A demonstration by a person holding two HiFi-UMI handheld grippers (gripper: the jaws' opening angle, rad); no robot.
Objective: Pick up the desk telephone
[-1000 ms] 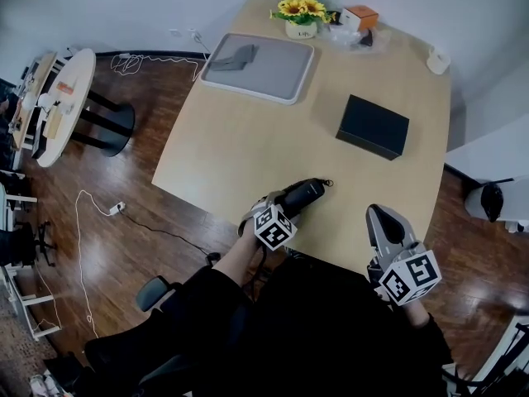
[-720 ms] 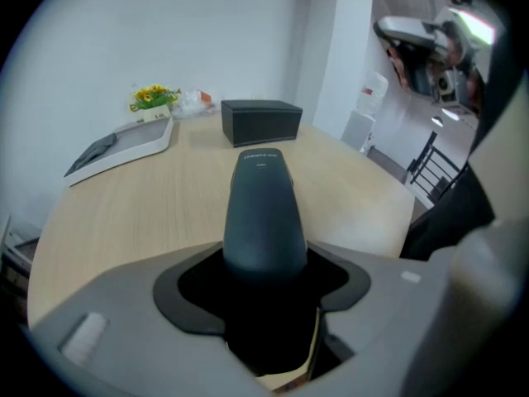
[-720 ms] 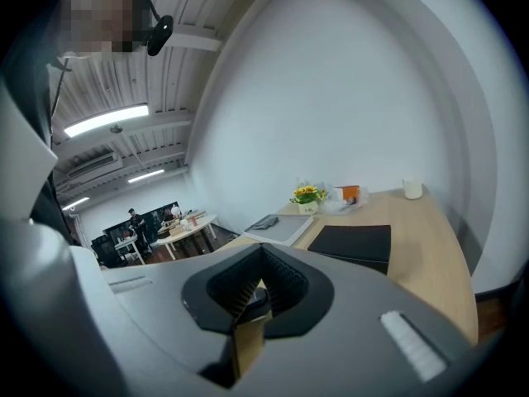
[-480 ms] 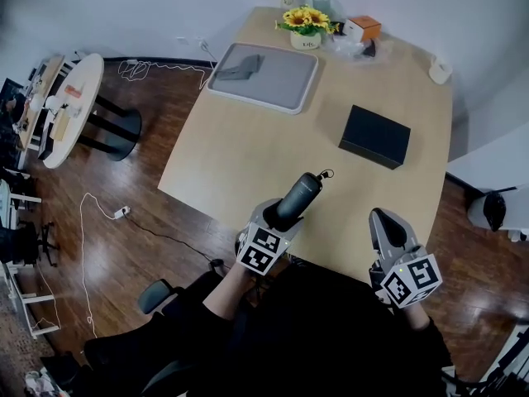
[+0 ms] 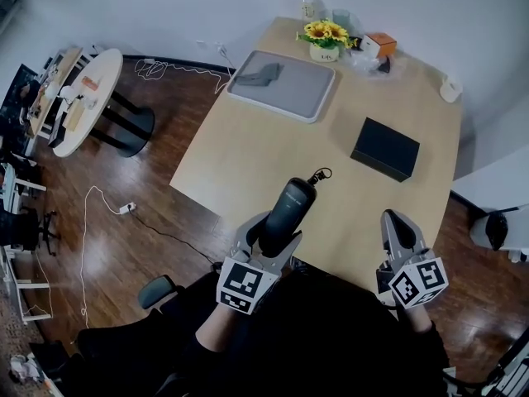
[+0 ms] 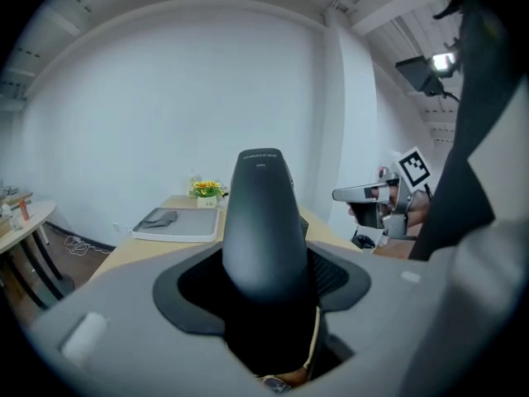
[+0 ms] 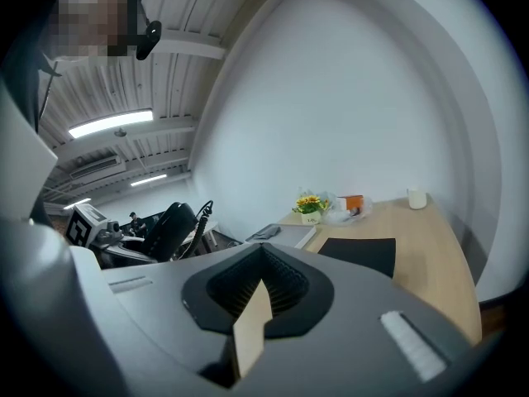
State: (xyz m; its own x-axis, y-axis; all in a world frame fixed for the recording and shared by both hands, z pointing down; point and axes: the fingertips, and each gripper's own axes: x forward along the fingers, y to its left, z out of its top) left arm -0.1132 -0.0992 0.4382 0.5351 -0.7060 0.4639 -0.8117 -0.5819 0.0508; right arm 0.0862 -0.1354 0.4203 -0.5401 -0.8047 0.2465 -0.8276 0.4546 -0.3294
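A black telephone handset [image 5: 286,208] is up off the wooden table [image 5: 248,164], its far end trailing a short curl of cord [image 5: 318,174]. My left gripper [image 5: 275,236] is shut on its near end, at the table's near edge. In the left gripper view the handset [image 6: 263,222] stands up between the pads and fills the middle. My right gripper [image 5: 395,222] hovers over the table's near right edge, jaws together and empty, as the right gripper view [image 7: 256,304] also shows. No telephone base is in sight.
A flat black box [image 5: 385,149] lies right of centre. A grey tray [image 5: 285,89] with a grey cloth [image 5: 258,75] sits at the back, near a sunflower pot [image 5: 326,40], an orange box [image 5: 379,45] and a white cup [image 5: 450,89]. A round side table [image 5: 87,98] stands to the left.
My left gripper has risen with the handset, which went from lying low by the table edge to held high and pointing forward. The right gripper has stayed put.
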